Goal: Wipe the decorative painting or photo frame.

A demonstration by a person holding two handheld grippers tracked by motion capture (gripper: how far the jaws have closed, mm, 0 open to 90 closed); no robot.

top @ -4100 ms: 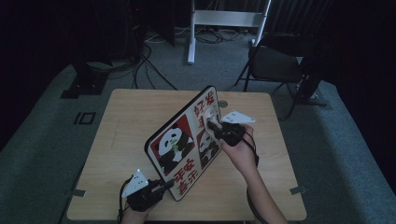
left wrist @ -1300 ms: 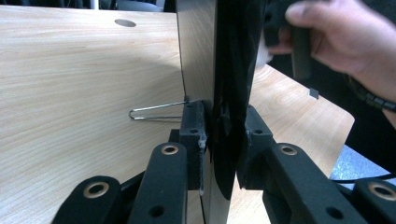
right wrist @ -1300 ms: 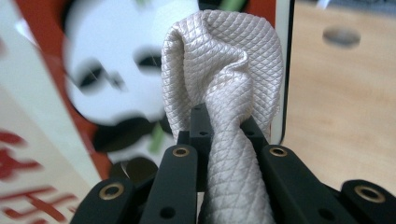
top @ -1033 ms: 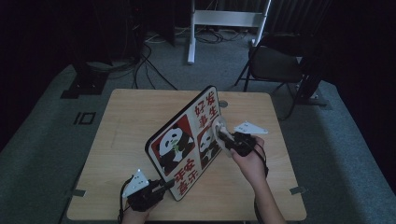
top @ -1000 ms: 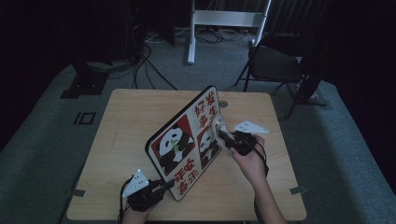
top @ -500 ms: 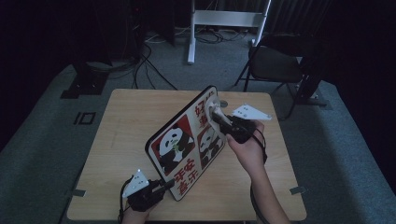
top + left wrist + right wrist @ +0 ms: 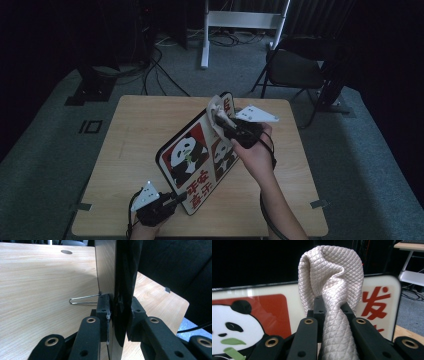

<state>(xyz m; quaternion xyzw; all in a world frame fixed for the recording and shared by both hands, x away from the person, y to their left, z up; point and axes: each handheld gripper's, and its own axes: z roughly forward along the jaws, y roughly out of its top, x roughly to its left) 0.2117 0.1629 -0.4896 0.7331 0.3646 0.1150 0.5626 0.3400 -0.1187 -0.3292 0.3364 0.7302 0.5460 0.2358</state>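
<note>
Panda-printed rectangular picture board (image 7: 200,155), glossy with red panels and red characters inside a black edge, stands tilted on the pale wooden table (image 7: 135,130), running from about 7 o'clock near the person to 1 o'clock farther off. The left gripper (image 7: 120,308) is clenched on the board's near lower corner, its black pads pressing both faces of the thin panel; in the high view that gripper (image 7: 177,199) sits at 7 o'clock of the table. A bent wire clip (image 7: 83,300) lies on the tabletop just beside the left jaw. The right gripper (image 7: 331,306) grasps a bunched cream quilted cloth (image 7: 332,277), whose wad bulges above the jaws against the board's printed face. In the high view the right gripper (image 7: 225,122) holds the cloth (image 7: 216,107) at the board's upper end, around 1 o'clock.
</note>
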